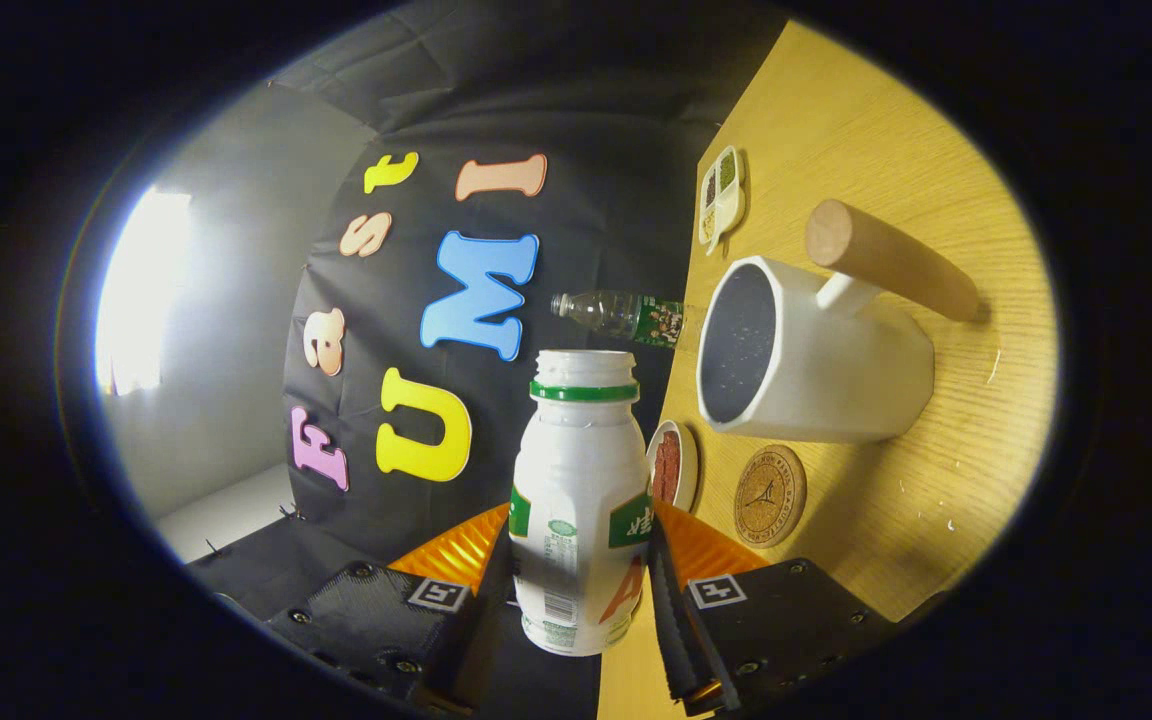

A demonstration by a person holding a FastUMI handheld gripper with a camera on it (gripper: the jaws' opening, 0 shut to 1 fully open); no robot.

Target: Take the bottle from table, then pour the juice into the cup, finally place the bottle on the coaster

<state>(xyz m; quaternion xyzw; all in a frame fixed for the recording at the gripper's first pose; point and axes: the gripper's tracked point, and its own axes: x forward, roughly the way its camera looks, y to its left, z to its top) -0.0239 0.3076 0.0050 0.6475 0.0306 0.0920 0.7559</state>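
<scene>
- Jaws closed on the white juice bottle (576, 500), one finger pressed to each side of its lower body; gripper (581, 585) rolled sideways, so the surface (886, 130) reads as a tilted wall on one side.
- Bottle is off the surface, cap off, open mouth with green neck ring pointing ahead, not yet over the cup.
- Handling: thin plastic, probably light and a bit squashy; glossy label could slip. The grip low on the waist looks ok; squeezing harder risks denting it.
- Just beyond the bottle: small dish (673, 466) with brown contents, partly hidden behind it.
- Beside that, round cork coaster (769, 495), bare, next to the cup's base.
- White faceted cup (806, 360), dark interior, wooden handle sticking out; mouth is near the bottle's mouth but apart.
- Farther: clear water bottle (621, 316) with green label, and a divided condiment dish (722, 198).
- Judgement: pour step pending; coaster placement not done.
</scene>
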